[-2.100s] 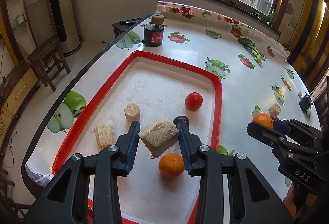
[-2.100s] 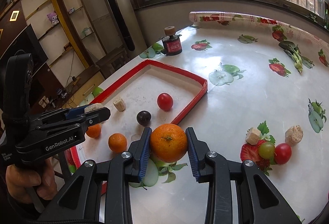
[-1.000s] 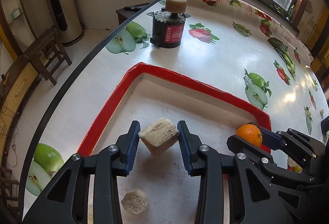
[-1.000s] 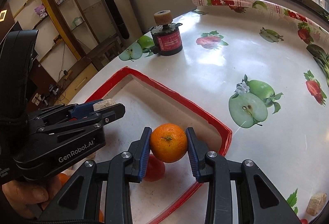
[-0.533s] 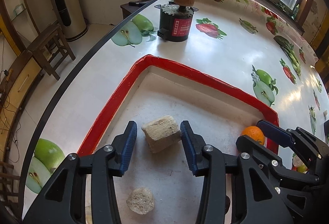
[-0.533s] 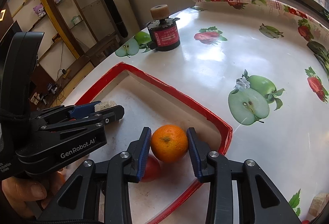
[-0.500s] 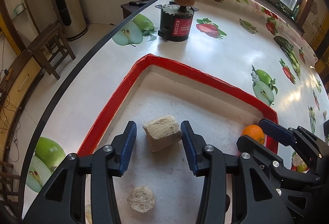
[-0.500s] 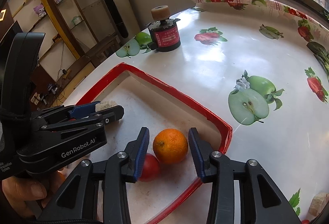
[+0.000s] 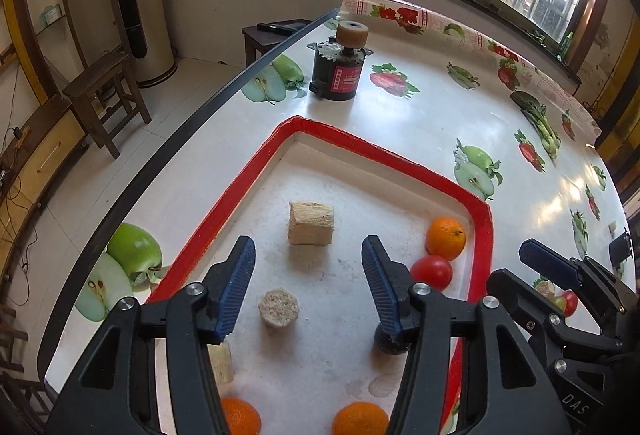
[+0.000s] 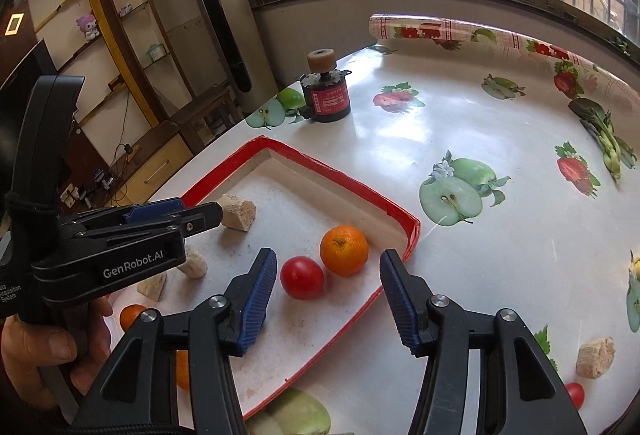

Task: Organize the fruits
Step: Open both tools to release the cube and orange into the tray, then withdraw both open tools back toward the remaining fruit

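A red-rimmed white tray (image 9: 360, 145) (image 10: 340, 171) lies on the fruit-print table. A pale fibrous block (image 9: 311, 223) (image 10: 237, 212) rests on the tray floor, beyond my left gripper (image 9: 308, 287). That gripper's jaws are opening and nothing is between them. An orange (image 10: 344, 250) (image 9: 446, 238) sits in the tray's far right corner beside a red tomato (image 10: 302, 277) (image 9: 431, 272). My right gripper (image 10: 326, 299) hangs above and short of them, jaws opening, empty. More oranges (image 9: 360, 419) and a round pale chunk (image 9: 279, 312) lie nearer in the tray.
A black motor with a red label (image 9: 340, 69) (image 10: 327, 95) stands beyond the tray. A loose pale chunk (image 10: 595, 357) and a small tomato (image 10: 575, 395) lie on the table at right. A hand (image 10: 44, 359) holds the left gripper. The table edge runs along the left.
Both grippers let go and pulled back and up. The pale block now lies on the tray floor, and the orange rests in the corner beside the tomato. Both sets of jaws have widened.
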Demonstrator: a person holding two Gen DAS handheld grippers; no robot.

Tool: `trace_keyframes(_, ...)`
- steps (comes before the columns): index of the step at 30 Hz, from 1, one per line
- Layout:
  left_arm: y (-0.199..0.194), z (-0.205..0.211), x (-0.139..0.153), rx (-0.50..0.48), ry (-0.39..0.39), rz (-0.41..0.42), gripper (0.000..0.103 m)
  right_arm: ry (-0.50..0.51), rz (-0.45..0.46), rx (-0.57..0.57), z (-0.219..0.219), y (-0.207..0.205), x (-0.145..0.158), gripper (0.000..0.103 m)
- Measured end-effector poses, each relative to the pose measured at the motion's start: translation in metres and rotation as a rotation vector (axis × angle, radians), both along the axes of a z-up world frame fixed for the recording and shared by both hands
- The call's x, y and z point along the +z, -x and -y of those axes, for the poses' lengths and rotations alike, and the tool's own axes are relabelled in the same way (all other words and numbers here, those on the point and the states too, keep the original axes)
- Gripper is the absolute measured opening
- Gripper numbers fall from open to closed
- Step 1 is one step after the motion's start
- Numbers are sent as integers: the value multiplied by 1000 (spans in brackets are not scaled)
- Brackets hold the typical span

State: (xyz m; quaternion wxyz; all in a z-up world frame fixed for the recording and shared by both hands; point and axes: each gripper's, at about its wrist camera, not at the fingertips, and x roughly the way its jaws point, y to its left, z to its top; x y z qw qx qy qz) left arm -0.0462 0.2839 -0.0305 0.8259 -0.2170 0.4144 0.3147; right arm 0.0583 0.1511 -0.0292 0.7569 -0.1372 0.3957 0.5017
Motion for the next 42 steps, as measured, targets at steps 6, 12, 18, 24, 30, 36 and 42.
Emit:
trace_keyframes(6,8,24,6,-24,-3,18,55,-21,14,-23,34,10,13,55)
trace_keyframes(12,17,43,13,-42,-6,39,54,-29,22,-57,67,16,17,56)
trace_keyframes(18,21,65,20,-68,-13,53,54,-36,22,-105,104,15,18,56)
trace_keyframes(24,20,86,22,-100,-7,64,54,-33,25,-156,141,10,16,56)
trace_keyframes(30,14,111,25,-152,6,80,54,-23,17,-226,181,1,10,56)
trace_keyframes(36,1,142,23,-224,22,82,54,-27,16,-302,220,-12,8,56)
trace_keyframes(42,-12,164,21,-274,27,74,54,-32,16,-360,249,-24,6,56)
